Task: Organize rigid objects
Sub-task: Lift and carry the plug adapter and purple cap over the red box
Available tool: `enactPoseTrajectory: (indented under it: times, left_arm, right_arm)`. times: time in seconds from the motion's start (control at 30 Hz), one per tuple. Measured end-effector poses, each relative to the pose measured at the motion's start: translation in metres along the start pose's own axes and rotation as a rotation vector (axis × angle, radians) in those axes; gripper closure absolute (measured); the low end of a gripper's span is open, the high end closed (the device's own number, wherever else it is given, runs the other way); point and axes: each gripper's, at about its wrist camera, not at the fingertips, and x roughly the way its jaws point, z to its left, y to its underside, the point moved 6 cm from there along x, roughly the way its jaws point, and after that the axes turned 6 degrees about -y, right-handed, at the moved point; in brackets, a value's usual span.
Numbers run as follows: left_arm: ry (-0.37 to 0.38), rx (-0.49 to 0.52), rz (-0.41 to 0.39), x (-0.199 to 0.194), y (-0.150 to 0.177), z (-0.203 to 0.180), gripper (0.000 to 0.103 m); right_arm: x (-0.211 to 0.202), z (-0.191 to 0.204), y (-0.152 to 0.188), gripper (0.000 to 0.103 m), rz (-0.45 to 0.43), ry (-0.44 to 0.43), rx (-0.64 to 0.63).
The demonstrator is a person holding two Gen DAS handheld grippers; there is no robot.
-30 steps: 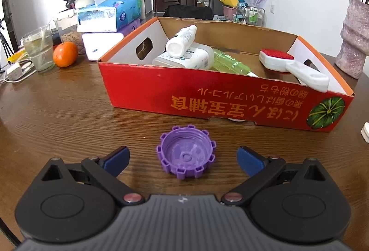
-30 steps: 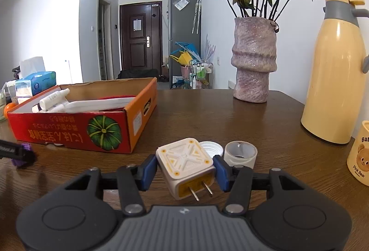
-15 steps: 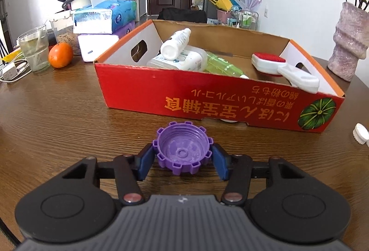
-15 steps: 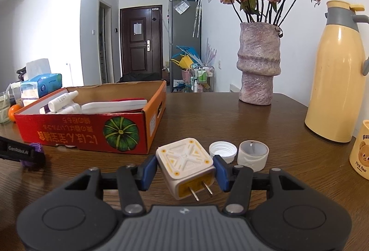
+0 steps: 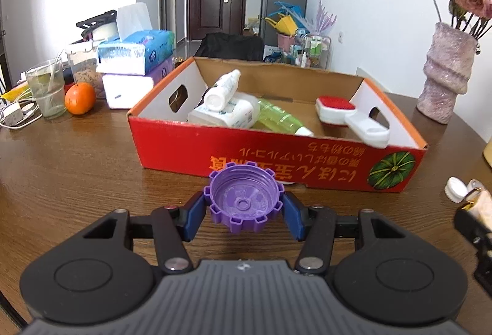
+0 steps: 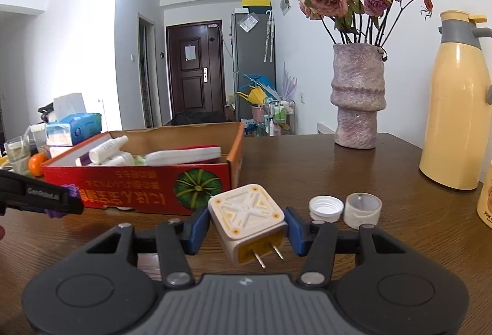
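Note:
A purple toothed bottle cap [image 5: 244, 201] hangs just above the table, its hollow side up, with my left gripper [image 5: 244, 212] shut on it. Behind it stands a red cardboard box [image 5: 276, 156] holding white bottles [image 5: 223, 89], a green bottle [image 5: 279, 119] and a red-and-white brush [image 5: 347, 116]. My right gripper [image 6: 246, 227] is shut on a white and yellow plug adapter [image 6: 247, 219], prongs pointing back at the camera. The same box [image 6: 147, 187] lies to its front left, and the left gripper's black body [image 6: 37, 195] shows at the left edge.
A white cap [image 6: 326, 207] and a white ring-shaped lid [image 6: 363, 209] lie on the wooden table [image 5: 77, 169]. A vase of dried roses [image 6: 358, 98] and a yellow thermos [image 6: 455, 125] stand at the right. Tissue packs [image 5: 135, 55], a glass [image 5: 46, 89] and an orange [image 5: 80, 98] sit at the left.
My left gripper closed on the purple cap and lifted it off the table toward the box. My right gripper, still holding the adapter, drifted so the box and vase shifted right in its view.

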Motion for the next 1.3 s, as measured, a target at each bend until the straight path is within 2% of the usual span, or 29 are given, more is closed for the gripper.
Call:
enactPoseTrajectory:
  times: [0.43,0.7,1.3]
  left_arm:
    - [0.059,-0.027,-0.069,-0.026,-0.019,-0.002,0.048]
    - [0.065,-0.023,-0.105,-0.035,-0.033,-0.005,0.048]
    - [0.041,-0.065,-0.145,-0.018,-0.068,0.005,0.048]
  right_arm:
    - [-0.004,0.034,-0.013,0.051,-0.052,-0.066,0.026]
    - [0.001,0.047,-0.029,0.051,-0.087,-0.083,0.041]
    - [0.034,0.06,-0.057,0.051,-0.126,-0.097,0.056]
